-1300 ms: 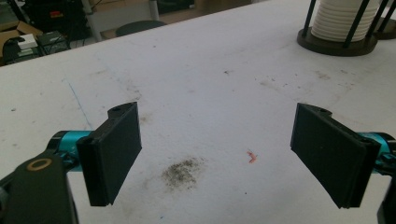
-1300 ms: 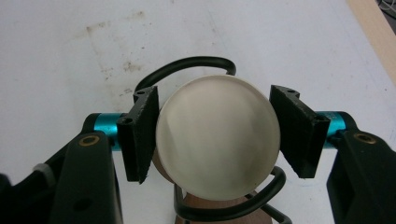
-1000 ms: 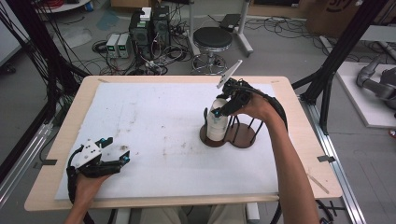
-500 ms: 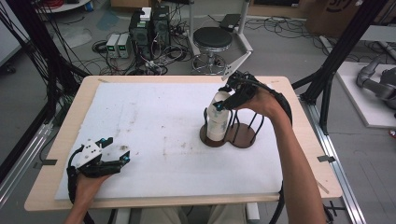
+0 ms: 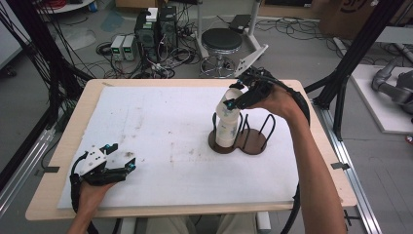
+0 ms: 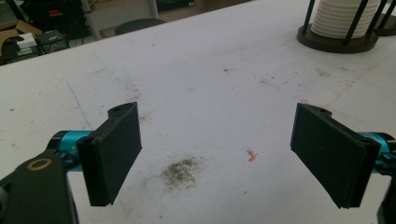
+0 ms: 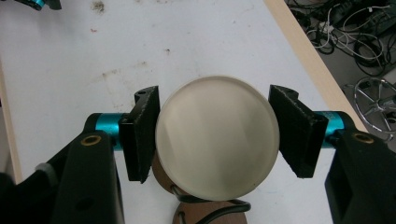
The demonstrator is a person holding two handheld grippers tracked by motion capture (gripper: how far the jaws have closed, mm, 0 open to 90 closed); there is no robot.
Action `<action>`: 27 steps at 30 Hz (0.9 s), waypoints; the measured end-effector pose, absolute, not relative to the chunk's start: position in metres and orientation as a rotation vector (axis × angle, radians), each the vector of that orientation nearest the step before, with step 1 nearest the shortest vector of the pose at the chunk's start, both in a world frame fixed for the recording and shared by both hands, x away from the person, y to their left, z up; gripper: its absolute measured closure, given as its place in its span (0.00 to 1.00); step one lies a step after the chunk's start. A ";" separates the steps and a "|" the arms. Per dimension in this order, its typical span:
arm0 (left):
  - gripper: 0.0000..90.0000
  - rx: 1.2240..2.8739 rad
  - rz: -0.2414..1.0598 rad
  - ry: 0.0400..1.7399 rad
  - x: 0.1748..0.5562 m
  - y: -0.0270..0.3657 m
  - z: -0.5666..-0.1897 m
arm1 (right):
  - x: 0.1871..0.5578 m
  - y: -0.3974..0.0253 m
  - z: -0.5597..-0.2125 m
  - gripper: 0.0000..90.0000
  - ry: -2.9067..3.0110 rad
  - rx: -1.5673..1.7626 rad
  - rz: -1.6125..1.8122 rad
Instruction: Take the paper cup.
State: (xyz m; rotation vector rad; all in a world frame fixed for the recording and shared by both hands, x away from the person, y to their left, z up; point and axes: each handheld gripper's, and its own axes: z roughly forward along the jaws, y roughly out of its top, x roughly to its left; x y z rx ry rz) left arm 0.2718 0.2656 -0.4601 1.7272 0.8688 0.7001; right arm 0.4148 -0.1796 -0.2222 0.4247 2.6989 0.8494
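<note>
1. White sheet (image 5: 160, 136) covers nearly the whole wooden table (image 5: 83, 112), with bare wood showing as a thin strip round the edges.
2. Landmark is the dark two-ring rack (image 5: 243, 141); on the rack's left the sheet is wide open, only stains.
3. Right gripper (image 5: 237, 101) sits over the rack's left ring, jaws clamped on the top cup (image 7: 217, 135) of the cup stack (image 5: 227, 127) (rim looks pinched on both sides).
4. Left gripper (image 5: 116, 161) is well left of the rack at the near edge, jaws spread wide, holding nothing.
5. Rack's far ring is cut off in the left gripper view; the cup hides most of the rack from the right gripper.
</note>
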 end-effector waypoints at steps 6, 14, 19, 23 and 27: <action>0.18 1.729 0.696 0.871 0.272 0.265 -0.460 | 0.413 -0.180 -0.218 0.42 2.694 0.418 0.865; 0.18 1.729 0.698 0.870 0.272 0.265 -0.460 | 0.410 -0.180 -0.220 0.42 2.696 0.412 0.875; 0.18 1.736 0.697 0.869 0.272 0.265 -0.460 | 0.399 -0.181 -0.216 0.42 2.697 0.421 0.904; 0.18 1.733 0.703 0.868 0.272 0.265 -0.460 | 0.387 -0.184 -0.214 0.42 2.686 0.429 0.986; 0.18 1.736 0.705 0.867 0.272 0.265 -0.460 | 0.377 -0.186 -0.215 0.42 2.670 0.406 1.050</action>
